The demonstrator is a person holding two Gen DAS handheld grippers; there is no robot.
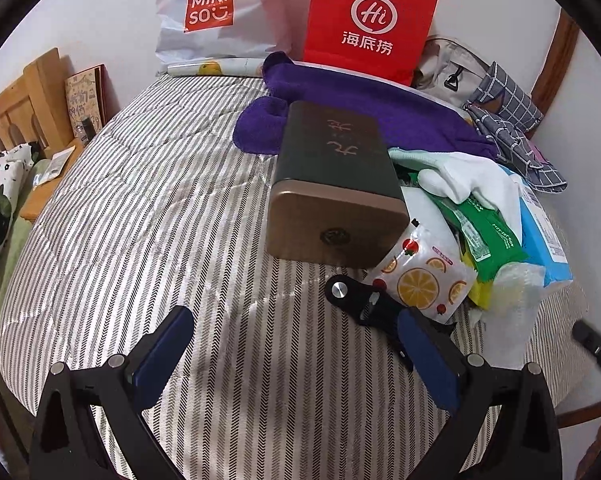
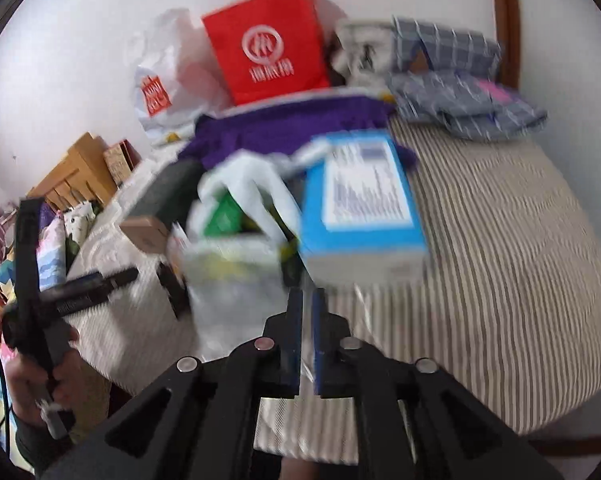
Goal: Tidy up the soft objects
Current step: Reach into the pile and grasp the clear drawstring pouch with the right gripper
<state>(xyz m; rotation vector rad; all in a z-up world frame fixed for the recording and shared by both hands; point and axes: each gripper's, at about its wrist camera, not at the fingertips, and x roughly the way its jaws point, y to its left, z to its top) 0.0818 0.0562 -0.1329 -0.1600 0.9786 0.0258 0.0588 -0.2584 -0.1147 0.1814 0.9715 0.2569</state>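
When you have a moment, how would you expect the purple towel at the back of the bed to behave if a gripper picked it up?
The purple towel lies rumpled in soft folds, so it would probably drape limply and not hold a shape. Its thick pile suggests an easy, non-slip pinch. The dark box appears to rest on its near edge, so lifting might drag or tip that.

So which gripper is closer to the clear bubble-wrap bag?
The right. The right gripper is shut at the edge of the clear bubble-wrap bag, apparently pinching it. The left gripper hovers open over the striped quilt, off to the bag's left.
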